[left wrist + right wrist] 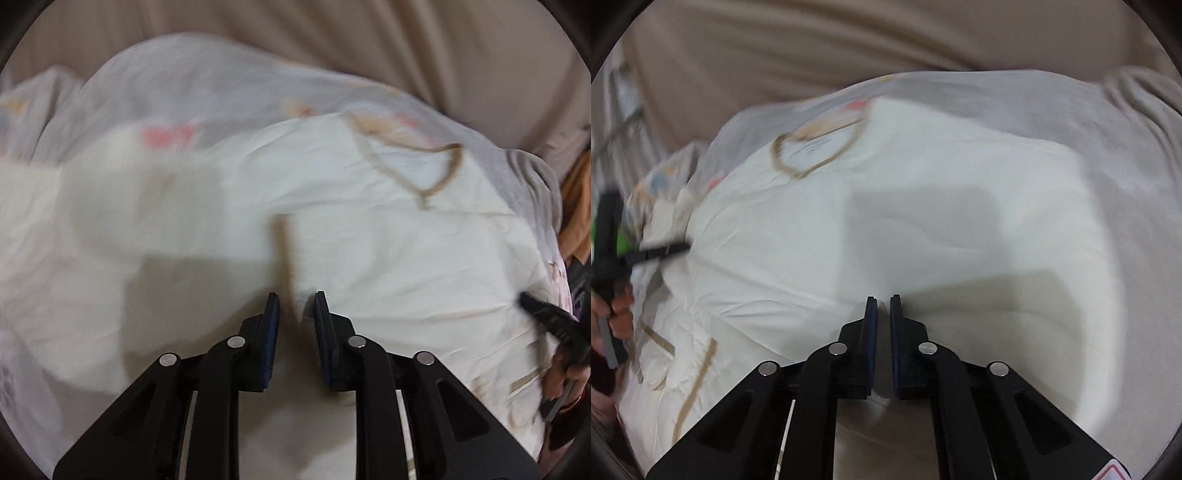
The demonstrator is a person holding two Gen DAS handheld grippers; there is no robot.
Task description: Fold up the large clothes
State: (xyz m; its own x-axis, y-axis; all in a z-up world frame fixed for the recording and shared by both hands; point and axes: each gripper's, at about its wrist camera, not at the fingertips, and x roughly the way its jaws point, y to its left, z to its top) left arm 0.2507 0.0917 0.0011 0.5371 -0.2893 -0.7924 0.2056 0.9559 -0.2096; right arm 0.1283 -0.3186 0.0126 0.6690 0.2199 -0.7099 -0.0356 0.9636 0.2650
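A large cream-white garment (369, 236) with a tan-trimmed neckline (413, 162) lies spread across a bed, on top of a pale grey printed sheet (207, 88) that shows pink and tan motifs along its far side. Behind that, beige fabric (369, 33) fills the top of both wrist views. In the left wrist view the left tongs (295, 297) hang over the near middle of the garment, jaws standing a narrow way apart with blue pads facing each other; a tan-edged strip of the cloth (284, 251) runs down toward the gap, but blur hides whether the pads touch it, and nothing looks pinched. At the right edge of that view the right tongs (532, 302) reach in over the garment's side, with fingers of a hand (557, 376) on the handle below. In the right wrist view the right tongs (883, 298) sit nearly closed, only a thin slit between the pads, low over smooth white cloth; no fold is seen between them. The neckline (820, 147) lies up and to the left there. At the far left the left tongs (674, 248) point across the garment's crumpled edge, a hand (620, 314) gripping the tool. Tan trim bands (698, 380) cross the cloth near that hand. An orange cloth (576, 206) shows at the right margin of the left view. Both pictures are smeared by motion.
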